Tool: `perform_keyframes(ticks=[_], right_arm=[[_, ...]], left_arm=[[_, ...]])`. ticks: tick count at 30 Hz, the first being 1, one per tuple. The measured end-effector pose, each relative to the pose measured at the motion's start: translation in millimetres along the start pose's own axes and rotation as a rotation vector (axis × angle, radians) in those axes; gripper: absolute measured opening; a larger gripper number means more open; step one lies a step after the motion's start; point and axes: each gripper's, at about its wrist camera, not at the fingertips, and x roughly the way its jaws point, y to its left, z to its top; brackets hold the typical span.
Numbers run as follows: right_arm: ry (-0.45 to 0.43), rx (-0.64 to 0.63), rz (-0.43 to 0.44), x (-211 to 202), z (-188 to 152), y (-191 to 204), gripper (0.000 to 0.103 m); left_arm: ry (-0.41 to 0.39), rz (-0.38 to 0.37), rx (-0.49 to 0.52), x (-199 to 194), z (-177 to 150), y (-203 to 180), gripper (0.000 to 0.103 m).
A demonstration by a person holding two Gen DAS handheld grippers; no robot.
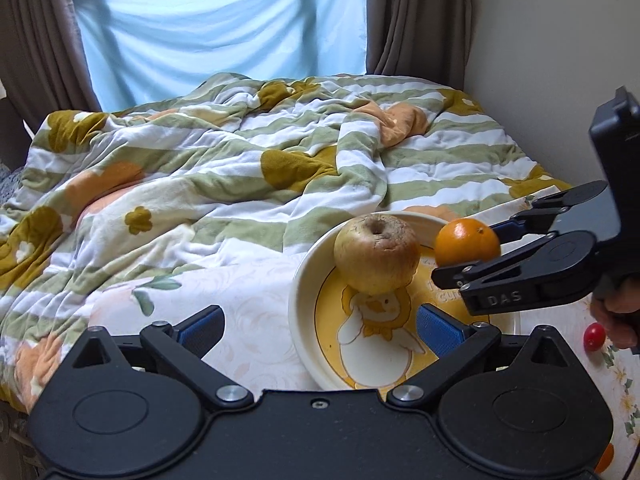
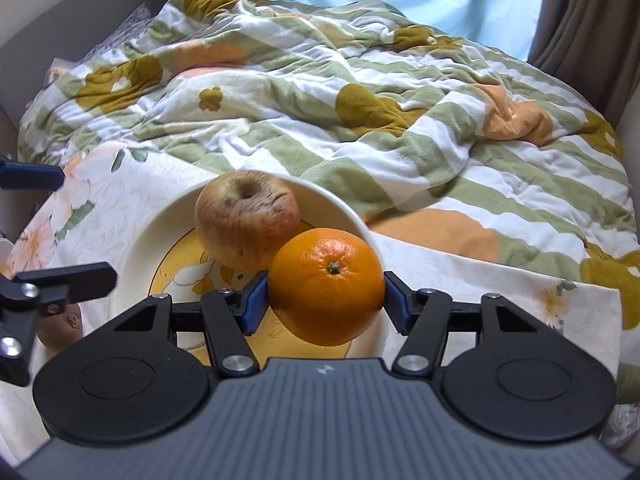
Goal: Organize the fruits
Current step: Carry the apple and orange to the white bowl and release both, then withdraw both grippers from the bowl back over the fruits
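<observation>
A cream plate (image 1: 298,300) with a duck picture lies on a flowered cloth on the bed. A wrinkled yellow-brown apple (image 1: 376,254) sits on it. My left gripper (image 1: 320,330) stands wide open just in front of the plate, with nothing between its blue pads. My right gripper (image 2: 326,300) is shut on an orange (image 2: 326,286), held over the plate's (image 2: 132,248) right side close beside the apple (image 2: 246,218). In the left wrist view the right gripper (image 1: 472,252) reaches in from the right with the orange (image 1: 466,242). The left gripper (image 2: 52,228) shows at the left edge of the right wrist view.
A small red fruit (image 1: 594,336) lies on the cloth right of the plate, near a hand. A brown fruit (image 2: 60,326) lies left of the plate under the left gripper. A rumpled striped quilt (image 1: 240,160) covers the bed behind; a wall runs along the right.
</observation>
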Motion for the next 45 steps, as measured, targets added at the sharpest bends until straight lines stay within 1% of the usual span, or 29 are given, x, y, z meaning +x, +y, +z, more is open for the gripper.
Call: perform_keyframes(ticks=[4, 7, 9, 10, 12, 17, 19, 23, 28, 32, 37, 45], right_arm=[[0.027, -0.030, 0.009, 11.8, -2.6, 9.4, 0.075], [0.031, -0.043, -0.007, 17.1, -4.1, 13.1, 0.076], [0.009, -0.059, -0.039, 14.4, -3.8, 16.6, 0.091], [-0.004, -0.070, -0.056, 10.9, -3.2, 18.8, 0.103], [-0.041, -0.078, -0.088, 1.5, -3.8, 20.8, 0.103], [-0.059, -0.017, -0.064, -20.8, -10.5, 14.6, 0.103], [-0.072, -0.002, -0.067, -32.2, -12.4, 13.4, 0.103], [-0.117, 0.022, -0.071, -64.9, -16.0, 13.6, 0.103], [-0.155, 0.023, -0.092, -104.1, -23.9, 16.5, 0.103], [-0.181, 0.042, -0.096, -135.6, -37.1, 16.8, 0.103], [-0.207, 0.062, -0.104, -170.7, -60.3, 19.4, 0.103], [-0.221, 0.083, -0.113, -212.0, -106.5, 23.2, 0.103]], left_arm=[[0.006, 0.000, -0.025, -4.1, -5.9, 3.4, 0.103], [0.005, 0.005, -0.026, -8.3, -9.7, 3.7, 0.103], [0.002, 0.007, -0.032, -11.7, -11.9, 4.0, 0.103], [0.002, 0.006, -0.037, -13.3, -13.0, 4.7, 0.103], [0.000, 0.005, -0.051, -18.5, -15.3, 5.2, 0.103], [-0.036, 0.030, -0.054, -38.5, -19.7, 1.1, 0.103], [-0.046, 0.032, -0.061, -46.8, -20.4, 0.2, 0.103], [-0.074, 0.033, -0.075, -66.6, -22.0, -2.6, 0.103], [-0.117, 0.063, -0.081, -97.7, -25.7, -10.9, 0.103], [-0.147, 0.066, -0.114, -123.9, -32.7, -14.2, 0.103], [-0.168, 0.086, -0.106, -152.6, -49.8, -30.3, 0.103], [-0.169, 0.091, -0.120, -176.2, -81.6, -50.6, 0.103]])
